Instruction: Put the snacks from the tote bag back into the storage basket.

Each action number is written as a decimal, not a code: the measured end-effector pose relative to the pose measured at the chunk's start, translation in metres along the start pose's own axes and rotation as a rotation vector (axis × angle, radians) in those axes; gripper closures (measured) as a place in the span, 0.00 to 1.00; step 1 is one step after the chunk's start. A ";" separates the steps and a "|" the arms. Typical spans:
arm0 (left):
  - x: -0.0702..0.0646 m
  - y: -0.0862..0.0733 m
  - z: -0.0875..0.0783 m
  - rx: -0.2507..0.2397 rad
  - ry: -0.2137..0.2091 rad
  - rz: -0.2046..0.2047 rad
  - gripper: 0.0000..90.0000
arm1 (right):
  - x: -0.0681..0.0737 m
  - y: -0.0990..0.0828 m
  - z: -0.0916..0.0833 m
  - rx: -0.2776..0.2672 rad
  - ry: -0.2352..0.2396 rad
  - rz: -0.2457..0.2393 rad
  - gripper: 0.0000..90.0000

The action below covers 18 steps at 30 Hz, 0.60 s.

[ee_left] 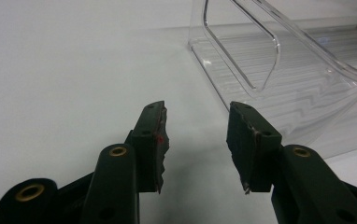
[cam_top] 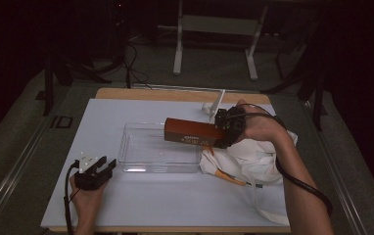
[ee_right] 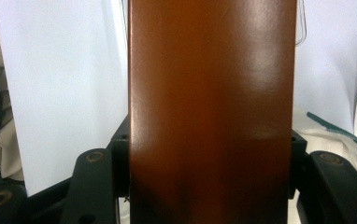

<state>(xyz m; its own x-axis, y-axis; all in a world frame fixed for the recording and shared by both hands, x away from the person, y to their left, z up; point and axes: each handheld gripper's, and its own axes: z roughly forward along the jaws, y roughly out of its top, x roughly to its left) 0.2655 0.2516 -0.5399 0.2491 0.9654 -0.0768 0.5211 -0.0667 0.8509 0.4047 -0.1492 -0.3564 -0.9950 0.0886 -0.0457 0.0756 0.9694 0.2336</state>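
A long brown box [cam_top: 191,132] hangs level above the right end of a clear plastic bin [cam_top: 141,147], held at its right end by my right gripper [cam_top: 226,128]. In the right gripper view the brown box [ee_right: 211,112] stands between both jaws, which press its sides. My left gripper [cam_top: 97,171] rests on the white table sheet, just left of the bin's near left corner. Its jaws stand open with nothing between them, as the left gripper [ee_left: 197,144] view shows, and the clear bin [ee_left: 298,79] lies ahead to the right.
A white cloth bag [cam_top: 253,164] with orange cords lies right of the bin, under my right forearm. A white sheet [cam_top: 126,196] covers the wooden table. A small white object [cam_top: 214,105] stands behind the box. Beyond the table are a dark floor and a metal frame [cam_top: 214,29].
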 end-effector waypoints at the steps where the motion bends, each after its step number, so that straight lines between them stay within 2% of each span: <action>1: 0.000 0.000 0.000 0.000 0.000 0.000 0.64 | 0.000 0.002 0.001 -0.005 0.000 -0.006 0.48; 18: 0.000 0.000 0.000 0.001 0.000 0.000 0.64 | 0.003 0.019 0.014 0.005 0.012 -0.040 0.48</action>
<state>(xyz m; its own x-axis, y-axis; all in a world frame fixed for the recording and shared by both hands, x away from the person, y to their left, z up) 0.2657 0.2516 -0.5399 0.2491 0.9654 -0.0773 0.5217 -0.0666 0.8505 0.4036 -0.1273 -0.3656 -0.9980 0.0471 -0.0432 0.0362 0.9733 0.2266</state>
